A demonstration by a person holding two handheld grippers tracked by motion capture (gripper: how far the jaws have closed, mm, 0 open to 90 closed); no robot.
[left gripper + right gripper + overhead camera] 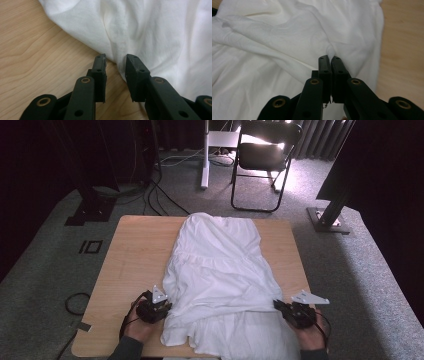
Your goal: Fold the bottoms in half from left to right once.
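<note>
A white garment (220, 265) lies spread lengthwise on the wooden table (135, 250), with its near end bunched at the front edge. My left gripper (168, 306) rests at the garment's left edge. In the left gripper view its jaws (116, 61) stand apart, with a fold of the white cloth (150, 32) reaching in between the tips; the pads do not pinch it. My right gripper (276, 304) is at the garment's right edge. In the right gripper view it (330, 60) is shut on a small pinched fold of the cloth (274, 37).
Bare wood (37, 50) runs along the left of the garment, and a narrower strip (402, 50) along its right. Behind the table stand a black folding chair (265, 155), a white post (205, 155) and black stand bases (92, 210) (327, 217). Cables lie on the carpet.
</note>
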